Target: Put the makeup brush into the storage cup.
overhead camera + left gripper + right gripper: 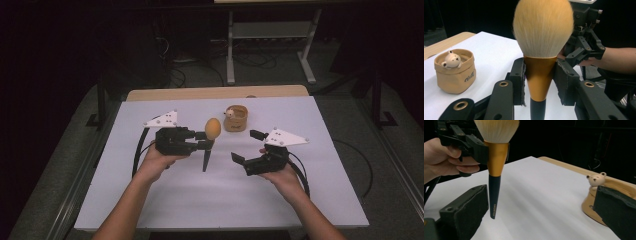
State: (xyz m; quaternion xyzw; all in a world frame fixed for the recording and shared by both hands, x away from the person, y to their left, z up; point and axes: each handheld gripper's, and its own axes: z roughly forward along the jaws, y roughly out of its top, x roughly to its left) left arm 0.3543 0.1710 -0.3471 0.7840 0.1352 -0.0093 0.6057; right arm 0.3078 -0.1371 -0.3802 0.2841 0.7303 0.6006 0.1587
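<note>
Bristles of pale cream top the large makeup brush (212, 131), which has a gold metal ferrule and a thin black handle; it stands upright in the left gripper (540, 80), handle pointing down at the white tabletop (200, 200) and its tip clear of the surface. The left gripper's padded black fingers (519, 80) are clamped on the gold ferrule from both sides, just under the bristle head. A hand (157, 160) wraps the body of this gripper.

Taking the brush as landmark: the small tan fabric pouch with a little cream bear figure peeking over its rim (235, 119) sits on the tabletop just beyond and to the right of it in the high view, apart from it. The right gripper (248, 147) lies to the brush's right, nearer the person, held low over the tabletop. Its fingers (470, 207) stand wide apart with nothing between them; in the right gripper view the brush handle hangs just past one finger, while the pouch shows partly behind the other.
</note>
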